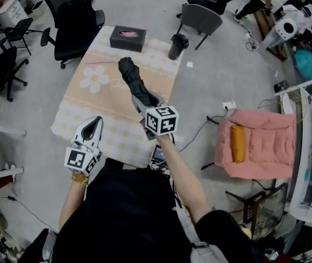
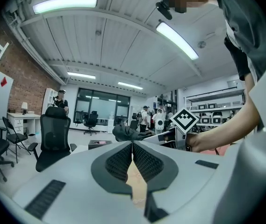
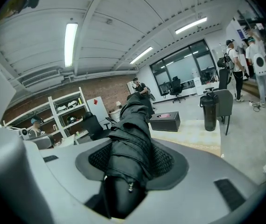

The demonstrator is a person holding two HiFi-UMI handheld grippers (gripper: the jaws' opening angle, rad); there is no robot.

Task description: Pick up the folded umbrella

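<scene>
A folded black umbrella (image 1: 132,79) sticks out forward from my right gripper (image 1: 147,104), held in the air above the beige flowered mat (image 1: 98,109). In the right gripper view the umbrella (image 3: 133,139) lies between both ribbed pads, which press on its folded cloth. My left gripper (image 1: 91,128) hangs lower at the left, over the mat's near edge. Its jaws meet at the tips with nothing between them in the left gripper view (image 2: 133,144). From there the umbrella (image 2: 129,133) and the right hand show to the right.
A black tissue box (image 1: 128,38) and a dark bottle (image 1: 177,46) stand at the mat's far edge. Black office chairs (image 1: 72,21) stand behind and to the left. A pink cushion (image 1: 256,142) lies on the floor at the right, with a cable and socket nearby.
</scene>
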